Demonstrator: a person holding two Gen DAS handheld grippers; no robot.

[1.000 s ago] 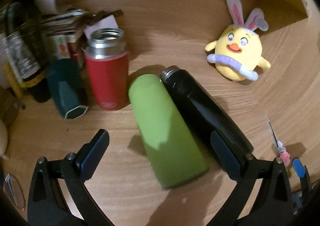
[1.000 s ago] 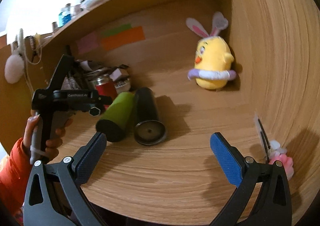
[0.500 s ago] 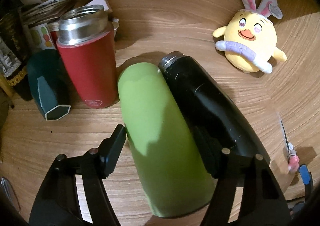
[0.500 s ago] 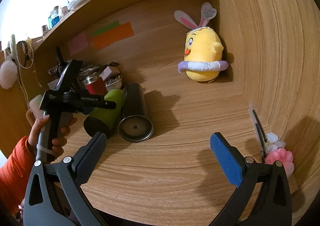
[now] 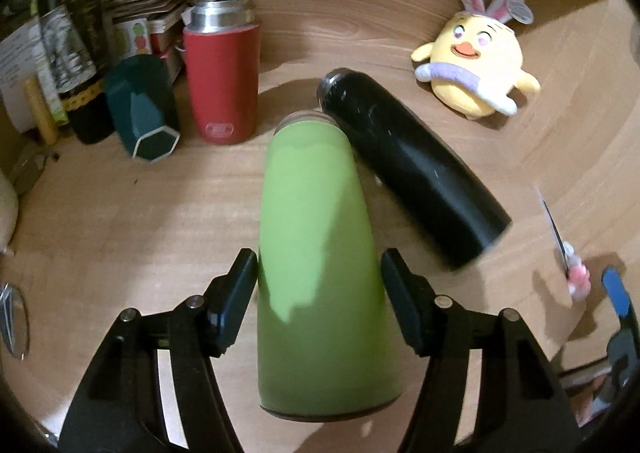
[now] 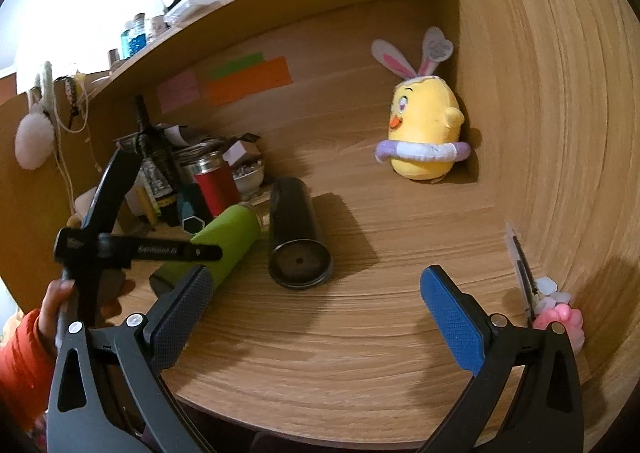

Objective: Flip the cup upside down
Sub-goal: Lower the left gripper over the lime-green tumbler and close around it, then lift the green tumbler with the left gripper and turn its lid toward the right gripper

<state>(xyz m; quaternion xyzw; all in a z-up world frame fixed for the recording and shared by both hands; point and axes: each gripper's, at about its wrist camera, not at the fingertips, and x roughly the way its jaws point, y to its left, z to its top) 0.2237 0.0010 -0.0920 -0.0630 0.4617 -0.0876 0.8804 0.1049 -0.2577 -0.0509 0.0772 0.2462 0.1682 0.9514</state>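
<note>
The left claw (image 5: 318, 293) grips the green cup (image 5: 320, 253), tilted on the table (image 5: 120, 213) beside a black bottle (image 5: 412, 173). The right claw (image 6: 316, 317) hangs wide open, holding nothing.

Green cup (image 5: 320, 237); black bottle (image 5: 412, 169); red flask (image 5: 222, 81); yellow plush (image 5: 478, 65); wood-grain desk (image 5: 120, 213)

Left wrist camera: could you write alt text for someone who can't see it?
A black two-finger gripper straddles a green cup lying on its side on a wooden desk, its fingers at the cup's sides. A black bottle lies beside it; a red tumbler stands behind, and a yellow plush chick sits far right.
</note>
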